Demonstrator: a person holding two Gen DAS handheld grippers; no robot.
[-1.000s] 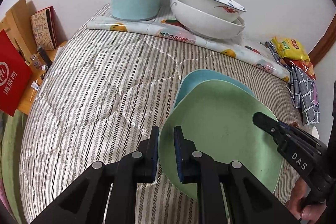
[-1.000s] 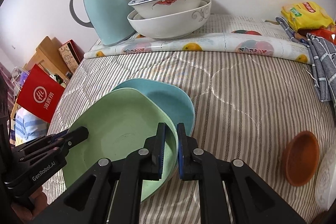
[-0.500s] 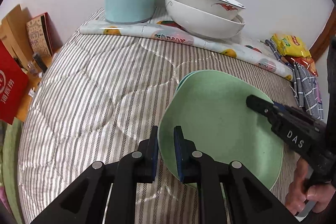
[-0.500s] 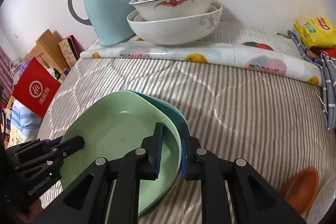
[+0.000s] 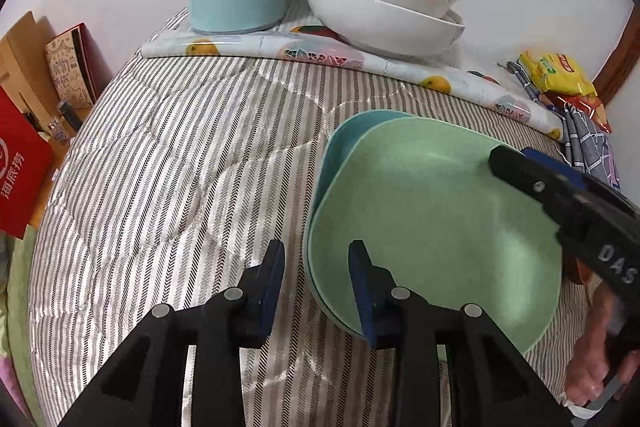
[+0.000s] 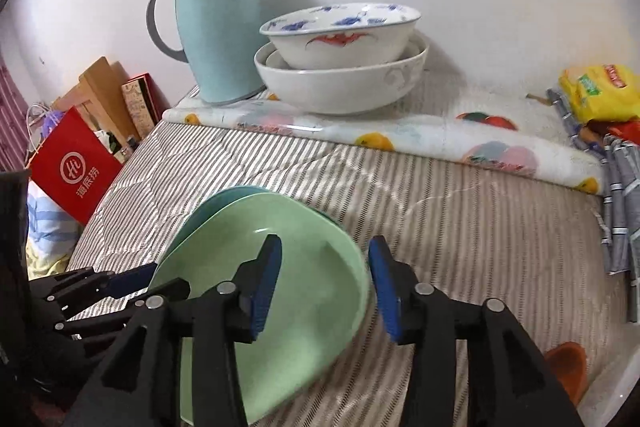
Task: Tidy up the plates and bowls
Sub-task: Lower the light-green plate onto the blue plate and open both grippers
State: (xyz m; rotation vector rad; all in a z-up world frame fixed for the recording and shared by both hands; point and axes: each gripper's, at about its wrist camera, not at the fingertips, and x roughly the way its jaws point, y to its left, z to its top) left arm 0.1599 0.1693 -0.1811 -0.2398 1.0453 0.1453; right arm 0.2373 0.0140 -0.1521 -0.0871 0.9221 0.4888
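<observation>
A green plate (image 5: 432, 223) lies on top of a blue plate (image 5: 348, 135) on the striped quilt; both show in the right wrist view, green (image 6: 288, 279) over blue (image 6: 224, 199). My left gripper (image 5: 316, 267) is open, its jaws astride the plates' left rim. My right gripper (image 6: 325, 271) is open, its jaws astride the right rim. Two white bowls (image 5: 384, 15) are nested at the back, also in the right wrist view (image 6: 340, 67).
A light blue jug (image 6: 216, 27) stands left of the bowls on a fruit-print cloth (image 6: 400, 139). Yellow snack packets (image 6: 600, 95) and a checked towel (image 6: 620, 187) lie at the right. A small brown dish (image 6: 568, 367) sits at the near right. A red bag (image 6: 72, 167) stands off the left edge.
Both grippers have opened and let go of the green plate's rim. The green plate now rests on the blue plate. Both views have moved closer to the bowls.
</observation>
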